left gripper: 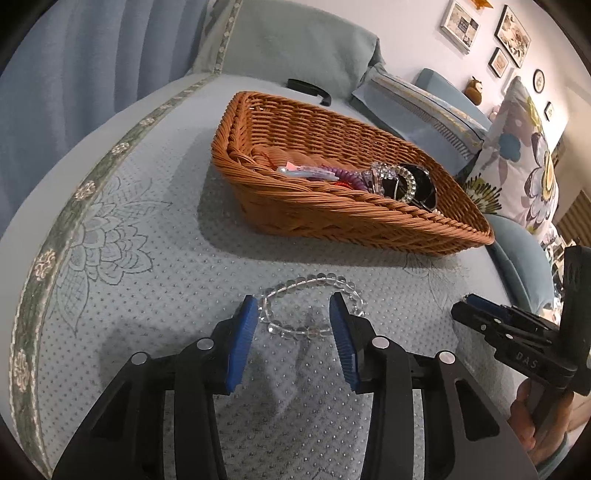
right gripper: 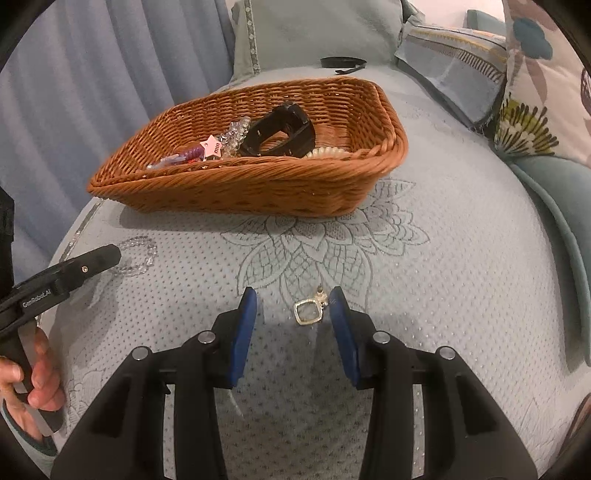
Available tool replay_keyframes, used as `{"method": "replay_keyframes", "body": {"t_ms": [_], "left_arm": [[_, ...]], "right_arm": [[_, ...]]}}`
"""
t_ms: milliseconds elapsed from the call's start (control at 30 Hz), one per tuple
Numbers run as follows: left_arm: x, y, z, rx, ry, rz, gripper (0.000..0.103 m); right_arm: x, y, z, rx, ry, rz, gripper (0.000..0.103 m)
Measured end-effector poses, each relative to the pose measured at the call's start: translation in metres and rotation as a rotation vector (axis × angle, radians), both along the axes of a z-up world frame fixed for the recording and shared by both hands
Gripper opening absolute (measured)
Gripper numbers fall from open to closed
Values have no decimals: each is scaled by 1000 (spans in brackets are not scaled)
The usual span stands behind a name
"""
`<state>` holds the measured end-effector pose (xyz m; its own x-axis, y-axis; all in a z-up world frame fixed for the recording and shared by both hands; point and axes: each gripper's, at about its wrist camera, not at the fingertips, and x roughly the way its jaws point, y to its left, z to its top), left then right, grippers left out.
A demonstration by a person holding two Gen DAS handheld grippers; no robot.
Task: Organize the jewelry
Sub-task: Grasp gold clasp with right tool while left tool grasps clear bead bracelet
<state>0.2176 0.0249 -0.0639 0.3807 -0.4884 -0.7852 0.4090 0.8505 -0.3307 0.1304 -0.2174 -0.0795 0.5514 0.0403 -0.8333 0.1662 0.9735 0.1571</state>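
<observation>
The left tongs (left gripper: 293, 308) stand wide open with nothing in them, their blue pads either side of a clear round-bead bracelet (left gripper: 312, 308) that lies flat on the pale blue dotted bed cover (left gripper: 155, 258). The bracelet's far arc reaches just past the pad tips, its near arc sits between them; I cannot tell whether either pad touches the beads.

The right tongs (right gripper: 291, 306) are spread just as wide, also holding nothing. Between their tips, closer to the right-hand pad, lies a small gold square-framed earring (right gripper: 308, 312) with its post pointing away; whether it touches that pad is not clear.

Beyond both pairs, on the same cover, sits an orange-brown woven wicker basket (right gripper: 258, 188), long and shallow. Inside it are a black hair claw clip (right gripper: 280, 129), a string of cream pearl beads (right gripper: 328, 152) by the near rim, a clear crystal bracelet (right gripper: 234, 134), a pink star-shaped clip (right gripper: 212, 147) and a purple coiled hair tie (right gripper: 192, 152). The heap lies toward one end of the basket.

Behind the basket a thin black headband (right gripper: 341, 62) rests on the cover by a grey-green pillow (left gripper: 295, 48). A floral cushion (left gripper: 524, 162) leans off to the right, and framed pictures (left gripper: 511, 35) hang on the wall.
</observation>
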Motion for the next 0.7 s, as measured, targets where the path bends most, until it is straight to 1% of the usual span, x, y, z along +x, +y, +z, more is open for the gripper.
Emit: {"method": "replay_keyframes", "body": {"t_ms": [133,233,267,300,333,367,433,467,533,567,633,700], "left_arm": [[3,-4,-2,10,0,0,38],[2,-12,-2,62,-19,-7,38],[-1,-18,-2,99,-40,-13,38],[-3,-20,-2,123,-53,-16,38],[-5,-24,-2,149,-66,-19,35],[-6,-26,-2,166,-75,-21,32],[-7,-28,-2,187,-82,-21,12],[-8,-28,-2,187,-81,-21,5],[-8,-27,0,177,-91,-25,6],[-10,-27,3,163,-100,-34,6],[-15,-23,7,136,-123,-49,6],[-20,-23,14,110,-151,-67,6]], "right_arm": [[7,1,0,-36,6,-14,32],[8,3,0,-61,9,-21,26],[9,3,0,-66,8,-16,21],[9,3,1,-73,5,-14,13],[10,4,2,-83,1,-8,10],[10,4,2,-87,-1,0,9],[9,6,2,-78,-6,25,9],[8,8,2,-73,-10,39,9],[5,13,6,-68,-36,77,9],[1,16,11,-68,-69,102,9],[-5,18,18,-71,-113,129,9],[-8,21,22,-70,-136,141,9]]}}
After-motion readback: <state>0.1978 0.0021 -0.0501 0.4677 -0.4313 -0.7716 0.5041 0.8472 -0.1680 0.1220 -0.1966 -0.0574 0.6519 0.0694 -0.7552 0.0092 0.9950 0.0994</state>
